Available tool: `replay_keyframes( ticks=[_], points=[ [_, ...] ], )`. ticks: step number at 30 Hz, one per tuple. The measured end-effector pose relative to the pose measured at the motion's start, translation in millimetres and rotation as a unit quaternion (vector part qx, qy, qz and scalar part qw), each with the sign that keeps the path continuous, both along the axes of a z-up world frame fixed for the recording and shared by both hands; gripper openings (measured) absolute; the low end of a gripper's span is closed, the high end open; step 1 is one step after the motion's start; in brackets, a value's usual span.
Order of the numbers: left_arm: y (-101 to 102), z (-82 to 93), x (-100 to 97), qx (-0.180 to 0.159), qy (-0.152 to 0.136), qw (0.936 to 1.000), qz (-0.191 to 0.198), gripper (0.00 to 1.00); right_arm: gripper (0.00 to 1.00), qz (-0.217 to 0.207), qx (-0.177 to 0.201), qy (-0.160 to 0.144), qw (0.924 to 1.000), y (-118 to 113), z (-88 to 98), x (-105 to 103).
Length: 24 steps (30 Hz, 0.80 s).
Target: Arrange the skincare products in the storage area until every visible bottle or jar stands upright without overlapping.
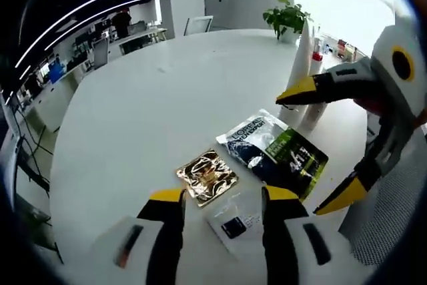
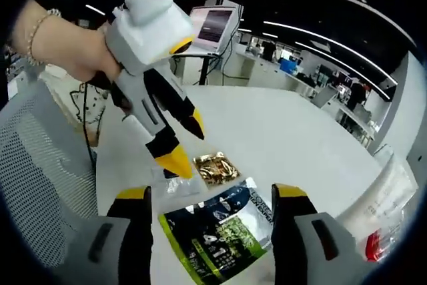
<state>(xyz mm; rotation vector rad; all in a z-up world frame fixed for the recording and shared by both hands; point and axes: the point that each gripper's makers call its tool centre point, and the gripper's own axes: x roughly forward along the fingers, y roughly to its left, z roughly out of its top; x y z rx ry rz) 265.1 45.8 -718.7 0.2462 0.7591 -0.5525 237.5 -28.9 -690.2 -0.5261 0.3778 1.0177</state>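
Note:
Three flat sachets lie on the round white table (image 1: 147, 98): a gold foil one (image 1: 207, 176) (image 2: 215, 168), a dark blue and green L'Oreal one (image 1: 277, 151) (image 2: 220, 231), and a small clear one (image 1: 233, 225) (image 2: 177, 183). White tubes (image 1: 303, 65) (image 2: 383, 198) stand upright just past the L'Oreal sachet, one with a red cap (image 1: 315, 65) (image 2: 377, 245). My left gripper (image 1: 223, 195) (image 2: 187, 141) hangs open over the clear sachet. Beside it, my right gripper (image 2: 211, 193) (image 1: 319, 145) is open, its jaws spanning the L'Oreal sachet from above.
A potted plant (image 1: 287, 17) stands at the table's far edge behind the tubes. A grey mesh chair (image 2: 33, 185) sits by the near edge. A monitor on a stand (image 2: 213, 25) and office desks lie beyond. A hand (image 2: 60, 45) holds the left gripper.

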Motion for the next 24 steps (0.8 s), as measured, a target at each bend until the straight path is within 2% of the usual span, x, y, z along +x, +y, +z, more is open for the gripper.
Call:
replay_keyframes(
  ticks=[3, 10, 14, 16, 19, 24],
  points=[
    [4, 1.4, -7.9, 0.003, -0.003, 0.9999, 0.01, 0.56, 0.81, -0.01, 0.018, 0.002, 0.9998, -11, 7.7, -12],
    [6, 10.1, -25.6, -0.003, -0.006, 0.9998, 0.02, 0.65, 0.89, -0.07, 0.068, 0.023, 0.995, -48, 23.9, -28],
    [4, 17.8, -37.0, -0.017, -0.01, 0.9994, 0.028, 0.69, 0.92, -0.122, 0.095, 0.04, 0.9871, -77, 33.1, -33],
    [-2, 26.0, -42.3, -0.03, -0.028, 0.9989, 0.021, 0.75, 0.94, -0.145, 0.108, 0.046, 0.9825, -94, 40.1, -35],
    [-4, 31.5, -52.0, -0.039, -0.032, 0.9985, 0.02, 0.84, 0.97, -0.171, 0.109, 0.046, 0.9782, -118, 42.5, -36],
    [-6, 39.8, -64.0, -0.055, -0.037, 0.9973, 0.03, 0.88, 1.0, -0.209, 0.112, 0.055, 0.97, -150, 39.3, -36]
  ],
)
